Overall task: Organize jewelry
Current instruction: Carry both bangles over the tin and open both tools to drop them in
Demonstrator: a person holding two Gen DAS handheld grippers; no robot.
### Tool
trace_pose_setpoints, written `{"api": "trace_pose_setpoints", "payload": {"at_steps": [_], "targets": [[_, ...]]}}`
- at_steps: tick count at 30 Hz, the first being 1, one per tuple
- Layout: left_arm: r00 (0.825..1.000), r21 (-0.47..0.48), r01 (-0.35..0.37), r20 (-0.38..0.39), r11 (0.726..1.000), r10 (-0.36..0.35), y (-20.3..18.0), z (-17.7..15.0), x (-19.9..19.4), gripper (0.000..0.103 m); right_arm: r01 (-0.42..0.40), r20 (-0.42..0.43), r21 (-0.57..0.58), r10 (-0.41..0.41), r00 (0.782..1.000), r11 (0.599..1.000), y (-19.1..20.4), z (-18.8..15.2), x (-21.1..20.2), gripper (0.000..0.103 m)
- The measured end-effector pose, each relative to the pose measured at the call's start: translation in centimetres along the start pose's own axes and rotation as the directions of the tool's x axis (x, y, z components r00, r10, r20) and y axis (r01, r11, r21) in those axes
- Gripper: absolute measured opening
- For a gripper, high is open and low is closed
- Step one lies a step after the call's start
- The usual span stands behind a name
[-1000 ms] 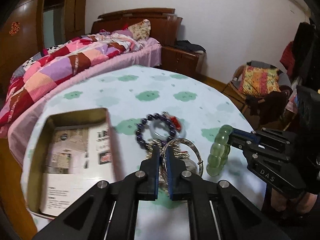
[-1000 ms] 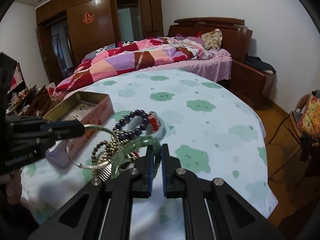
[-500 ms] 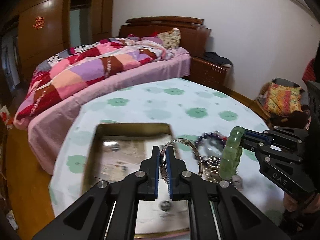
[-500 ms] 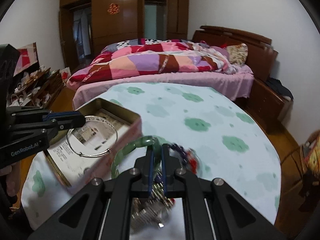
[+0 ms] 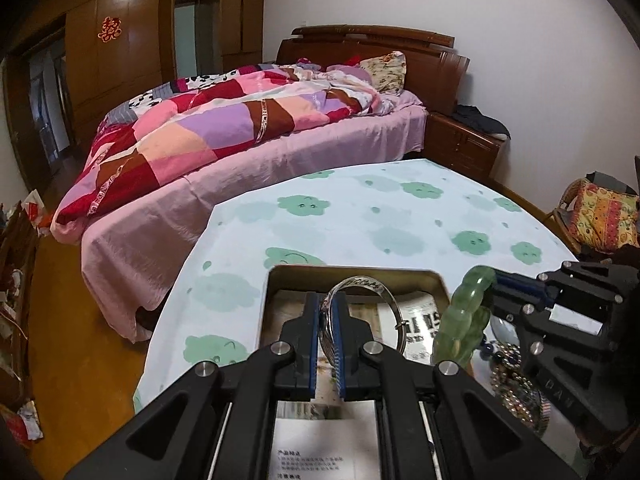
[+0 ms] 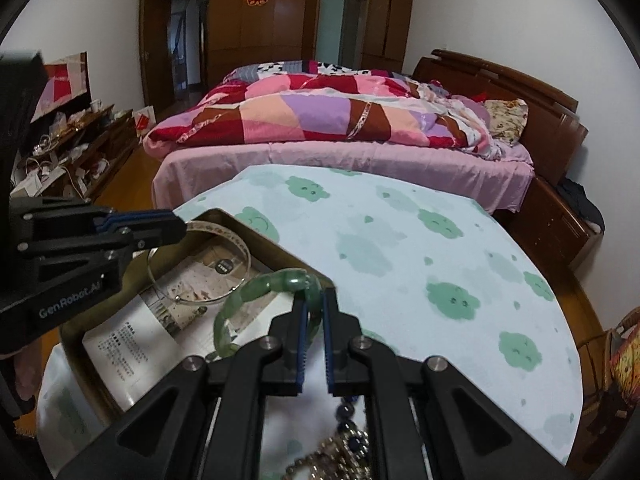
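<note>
My left gripper [image 5: 328,308] is shut on a silver bangle [image 5: 380,290] and holds it over the open metal tin [image 5: 352,271]. In the right wrist view the left gripper [image 6: 176,224] holds the bangle [image 6: 240,256] above the tin [image 6: 280,250]. My right gripper [image 6: 314,304] is shut on a green jade bracelet [image 6: 256,290] at the tin's near right side. In the left wrist view that bracelet [image 5: 464,316] hangs from the right gripper [image 5: 496,280]. A pile of beaded bracelets and chains [image 5: 516,380] lies on the table to the tin's right, also low in the right wrist view [image 6: 340,452].
The tin holds printed paper leaflets [image 6: 168,312]. The round table has a pale cloth with green cloud prints [image 6: 400,240]. A bed with a patchwork quilt [image 5: 240,120] stands beyond the table. A chair with a patterned cushion [image 5: 600,216] is at the right.
Both grippers have swung left from the jewelry pile, carrying the silver bangle and the green bracelet over the tin. The pile now sits at the lower right.
</note>
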State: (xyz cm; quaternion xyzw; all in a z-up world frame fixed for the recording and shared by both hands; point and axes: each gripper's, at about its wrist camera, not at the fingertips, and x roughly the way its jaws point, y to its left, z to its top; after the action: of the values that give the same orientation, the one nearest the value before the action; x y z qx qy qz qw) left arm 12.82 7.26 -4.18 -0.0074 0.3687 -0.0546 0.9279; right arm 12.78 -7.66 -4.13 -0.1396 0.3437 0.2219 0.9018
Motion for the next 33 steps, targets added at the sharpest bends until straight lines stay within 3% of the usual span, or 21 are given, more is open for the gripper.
{"api": "trace_pose_setpoints", "payload": {"at_steps": [15, 28, 31, 33], "targets": [[0.998, -0.002, -0.024, -0.057, 1.000, 0.024, 1.0, 0.3, 2.7, 0.006, 0.029, -0.060, -0.037, -0.031, 0.998, 0.999, 1.5, 0.8, 4.1, 0.008], [0.996, -0.007, -0.049, -0.071, 0.999, 0.048, 1.3, 0.2, 3.2, 0.008, 0.027, -0.084, -0.044, -0.031, 0.996, 0.999, 1.8, 0.4, 5.0, 0.013], [0.995, 0.001, -0.055, -0.080, 0.998, 0.055, 1.2, 0.2, 3.5, 0.008, 0.034, -0.077, -0.036, -0.036, 0.996, 0.999, 1.7, 0.3, 4.9, 0.031], [0.993, -0.002, -0.071, -0.090, 0.997, 0.070, 1.2, 0.1, 3.7, 0.008, 0.029, -0.072, -0.029, -0.031, 0.997, 0.999, 1.6, 0.3, 4.7, 0.033]]}}
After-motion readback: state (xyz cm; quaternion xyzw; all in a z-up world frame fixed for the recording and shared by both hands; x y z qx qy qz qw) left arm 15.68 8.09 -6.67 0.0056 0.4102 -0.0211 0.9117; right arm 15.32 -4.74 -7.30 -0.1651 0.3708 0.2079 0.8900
